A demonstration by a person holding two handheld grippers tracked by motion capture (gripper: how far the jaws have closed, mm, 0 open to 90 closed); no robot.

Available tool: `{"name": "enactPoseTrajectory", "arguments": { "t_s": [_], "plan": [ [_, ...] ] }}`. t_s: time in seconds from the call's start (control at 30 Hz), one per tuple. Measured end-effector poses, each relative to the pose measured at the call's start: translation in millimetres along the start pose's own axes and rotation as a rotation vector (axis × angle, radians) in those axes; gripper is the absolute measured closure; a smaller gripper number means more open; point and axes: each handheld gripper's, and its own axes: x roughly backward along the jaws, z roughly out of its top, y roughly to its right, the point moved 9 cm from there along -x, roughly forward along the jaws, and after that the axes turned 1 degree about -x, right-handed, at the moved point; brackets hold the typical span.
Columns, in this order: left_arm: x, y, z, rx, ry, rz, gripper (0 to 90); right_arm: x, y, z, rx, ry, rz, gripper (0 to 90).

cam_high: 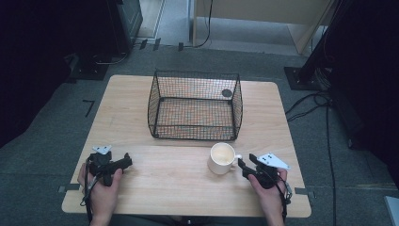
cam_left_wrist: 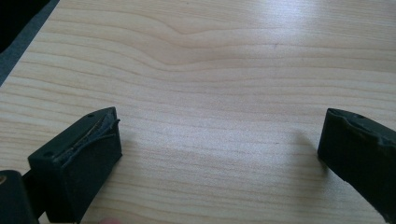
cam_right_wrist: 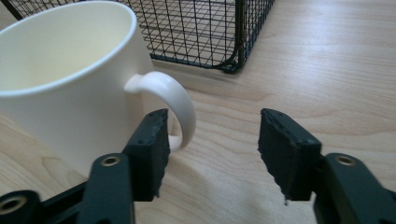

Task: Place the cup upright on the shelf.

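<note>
Wooden table (cam_high: 141,117), right claw (cam_right_wrist: 212,140) wide around mug (cam_right_wrist: 70,84) handle

1. No legible text, label, brand, number or sign found in any view.
2. White mug (cam_high: 222,157): plain surface inside and out; nothing printed where visible.
3. Wire basket (cam_high: 195,106): bare mesh; one dark round disc on its far wall, too small to tell whether it bears writing.
4. Wooden table (cam_high: 164,174): grain only; unmarked.
</note>
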Motion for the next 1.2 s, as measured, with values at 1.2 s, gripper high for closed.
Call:
{"name": "enactPoseTrajectory", "arguments": {
  "t_s": [1.2],
  "plan": [
    [0.0, 0.0, 0.0, 0.0, 0.0, 0.0, 0.0, -0.9, -27.1, 2.0, 0.097, 0.075, -0.019, 83.5]
  ]
}}
